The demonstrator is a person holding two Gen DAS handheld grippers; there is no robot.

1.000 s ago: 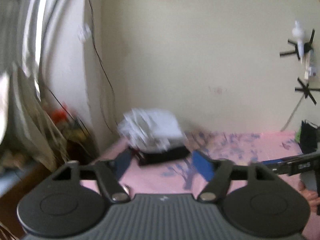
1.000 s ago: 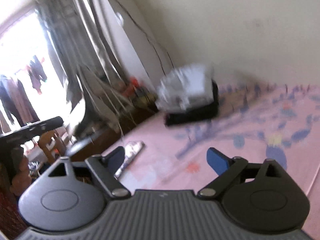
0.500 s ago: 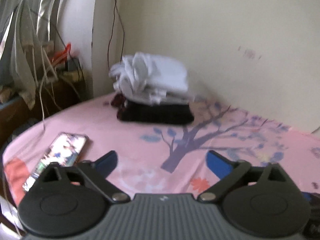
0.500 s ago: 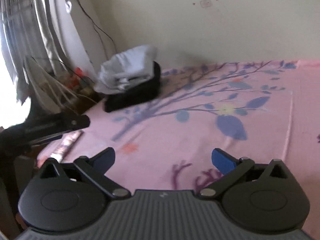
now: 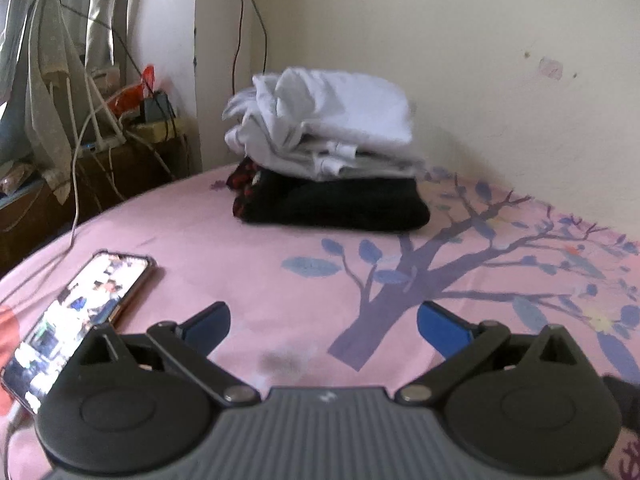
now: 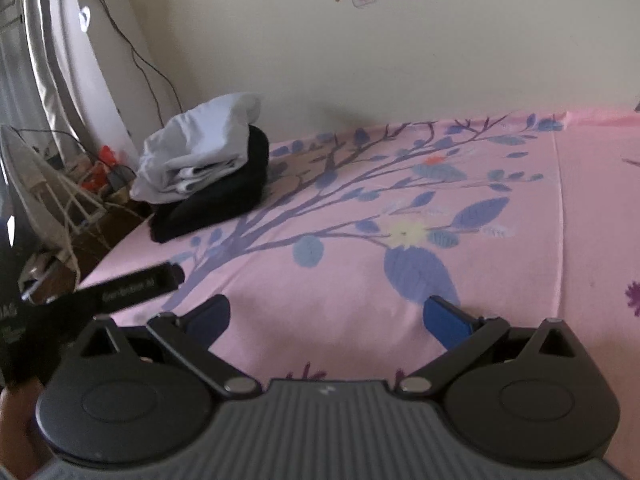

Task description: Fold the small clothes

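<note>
Clothes are seen stacked in one pile near the far corner of the pink bedsheet (image 5: 280, 288), close to the wall: white folded garments (image 5: 324, 120) are laid on top of a black folded garment (image 5: 340, 204). The pile is placed well ahead of the left gripper (image 5: 323, 322), slightly left of its centre line, and well apart from its blue fingertips (image 5: 440, 326). From the right gripper (image 6: 326, 318) the same white garments (image 6: 200, 148) and black garment (image 6: 216, 200) are viewed far ahead and to the left. Both grippers are held with the jaws spread wide and nothing is gripped between them. Compared with a second ago, when both views were blurred and tilted up toward the wall and curtains, the views are now lowered toward the bed and sharper, and the pile is seen larger in the left view. A phone (image 5: 80, 320) is found lying on the sheet just left of the left gripper, its screen lit. In the left view the long axis of the pile is set across the picture, roughly along the wall; the folded edges seem to be turned toward the left, though this cannot be settled from the soft picture. A dark bar of the other tool (image 6: 132, 286) is visible at the left edge of the right view.
</note>
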